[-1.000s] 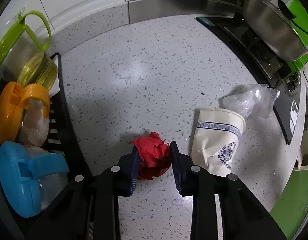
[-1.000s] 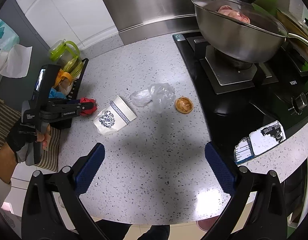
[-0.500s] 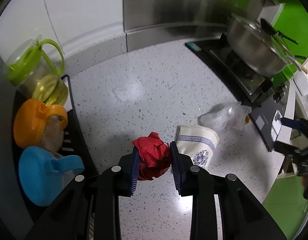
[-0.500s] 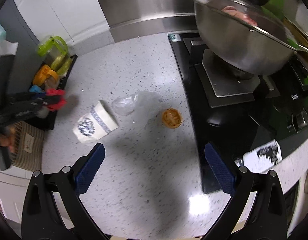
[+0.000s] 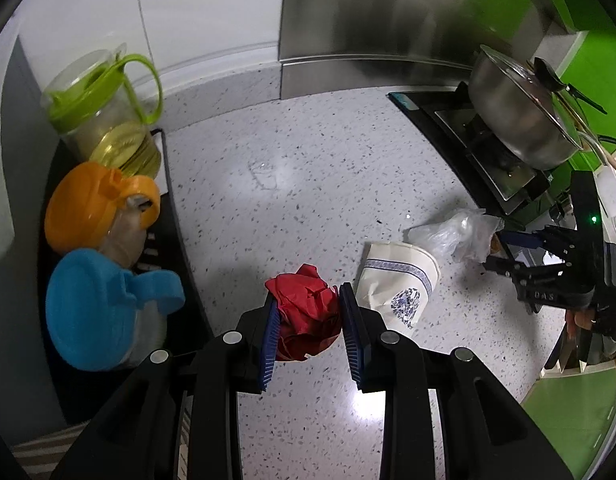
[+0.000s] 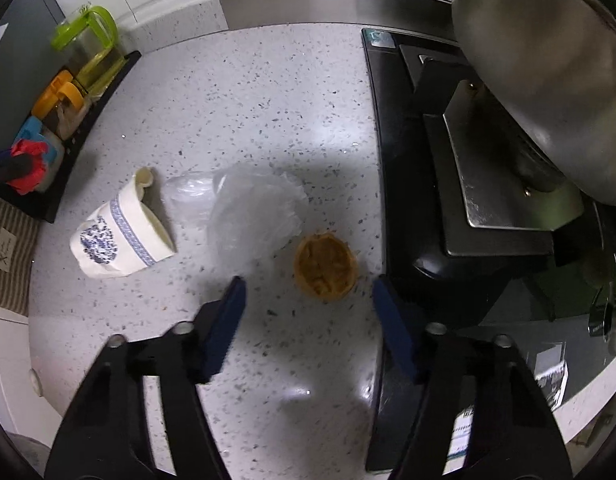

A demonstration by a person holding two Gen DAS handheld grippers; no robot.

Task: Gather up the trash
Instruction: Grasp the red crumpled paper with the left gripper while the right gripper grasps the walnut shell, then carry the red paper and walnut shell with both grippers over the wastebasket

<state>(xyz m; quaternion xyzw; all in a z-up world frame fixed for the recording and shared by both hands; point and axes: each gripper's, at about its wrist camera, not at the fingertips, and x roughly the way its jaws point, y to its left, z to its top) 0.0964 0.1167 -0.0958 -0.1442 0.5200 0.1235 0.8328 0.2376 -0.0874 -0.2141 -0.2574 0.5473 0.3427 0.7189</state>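
My left gripper [image 5: 306,320] is shut on a crumpled red paper ball [image 5: 306,312], lifted off the speckled counter. A crushed white paper cup with blue print [image 5: 395,280] [image 6: 120,240] lies on its side, with a clear plastic bag [image 5: 451,232] [image 6: 252,212] beside it. My right gripper [image 6: 308,304] hangs low over the counter, its jaws closing, with an orange fruit-peel half [image 6: 325,266] just ahead of and between the fingertips, untouched. The right gripper [image 5: 507,252] shows in the left wrist view next to the bag. The red ball [image 6: 26,164] shows at the far left of the right wrist view.
A black rack [image 5: 176,240] at the left holds green-lidded [image 5: 104,116], orange-lidded [image 5: 96,204] and blue-lidded [image 5: 96,308] jars. A black stove [image 6: 459,200] with a steel pot [image 6: 547,72] stands at the right. A striped cloth [image 6: 8,256] lies at the counter's left edge.
My right gripper dropped toward the counter and came over the peel, its jaws narrowing. My left gripper rose with the red ball held.
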